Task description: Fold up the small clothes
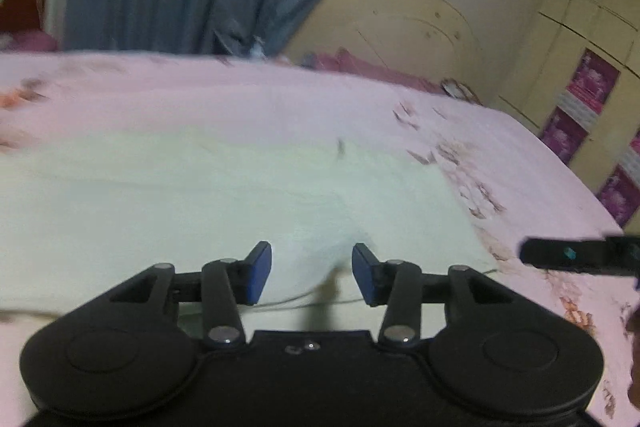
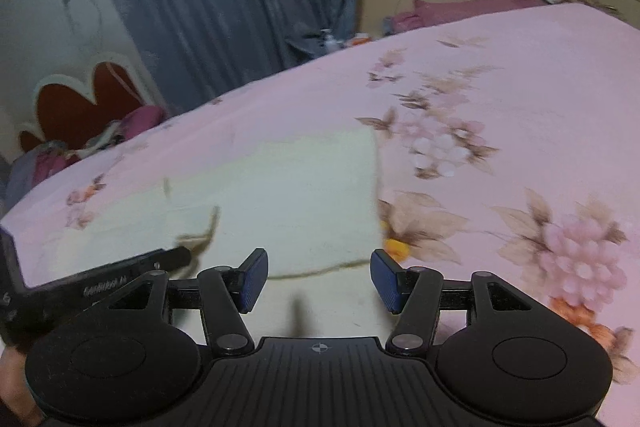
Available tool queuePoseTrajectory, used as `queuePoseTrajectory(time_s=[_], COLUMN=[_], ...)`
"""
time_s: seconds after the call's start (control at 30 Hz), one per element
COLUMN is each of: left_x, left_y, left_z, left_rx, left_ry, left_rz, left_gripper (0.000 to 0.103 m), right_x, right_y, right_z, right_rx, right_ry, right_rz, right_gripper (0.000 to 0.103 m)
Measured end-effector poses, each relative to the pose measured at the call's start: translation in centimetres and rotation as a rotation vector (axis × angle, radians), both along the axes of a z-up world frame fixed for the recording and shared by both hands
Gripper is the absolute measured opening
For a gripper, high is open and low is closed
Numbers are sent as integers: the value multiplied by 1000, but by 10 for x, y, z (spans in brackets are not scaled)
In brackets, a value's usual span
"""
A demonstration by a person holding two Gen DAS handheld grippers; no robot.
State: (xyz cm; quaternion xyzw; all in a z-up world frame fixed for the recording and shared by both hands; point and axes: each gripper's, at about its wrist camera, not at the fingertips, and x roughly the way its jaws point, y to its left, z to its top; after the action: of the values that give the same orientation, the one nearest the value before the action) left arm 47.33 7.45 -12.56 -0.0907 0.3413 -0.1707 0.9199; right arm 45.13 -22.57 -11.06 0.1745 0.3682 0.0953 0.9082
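Two grippers, left gripper [image 1: 312,273] and right gripper [image 2: 319,279], hover with jaws wide, holding nothing, over a pale cloth [image 2: 304,195]; pink bedsheet [image 2: 520,75] flowers at three o'clock.

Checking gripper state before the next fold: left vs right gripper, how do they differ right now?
The right gripper has the wider jaw gap; the left gripper is a bit narrower. The left sits over the middle of the cream cloth; the right sits at its near edge, by the floral bedsheet. Both are open and hold nothing.
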Motion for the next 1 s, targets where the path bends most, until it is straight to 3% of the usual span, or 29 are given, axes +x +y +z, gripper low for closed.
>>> queuePoseTrajectory(time_s=[0.17,0.27,0.33,0.4,0.6,0.67,0.77,0.87,1.0], left_x=[-43,-61,-65,-63,-40,-38,-35,-34,-34], left_y=[68,108,130,144,141,138,132,130,128], left_z=[10,1,-5,-6,-17,-24,-25,-24,-23], left_rx=[12,38,-5,-74,-97,-89,-47,-25,4], left_ry=[22,72,103,108,126,116,99,100,101], left_rz=[178,288,346,367,346,377,389,387,373], left_gripper=[42,42,42,42,43,41,40,39,38], right_x=[28,45,54,64,83,86,89,81,71], right_y=[33,58,70,78,96,103,112,110,83], right_z=[-8,-18,-27,-38,-43,-43,-44,-33,-13], right_rx=[110,111,116,116,60,45,10,-1,-27], right_ry=[22,43,68,97,91,93,88,16,-79], right_rz=[70,113,125,128,150,172,198,188,93], right_gripper=[56,56,56,56,56,20,6,5,5])
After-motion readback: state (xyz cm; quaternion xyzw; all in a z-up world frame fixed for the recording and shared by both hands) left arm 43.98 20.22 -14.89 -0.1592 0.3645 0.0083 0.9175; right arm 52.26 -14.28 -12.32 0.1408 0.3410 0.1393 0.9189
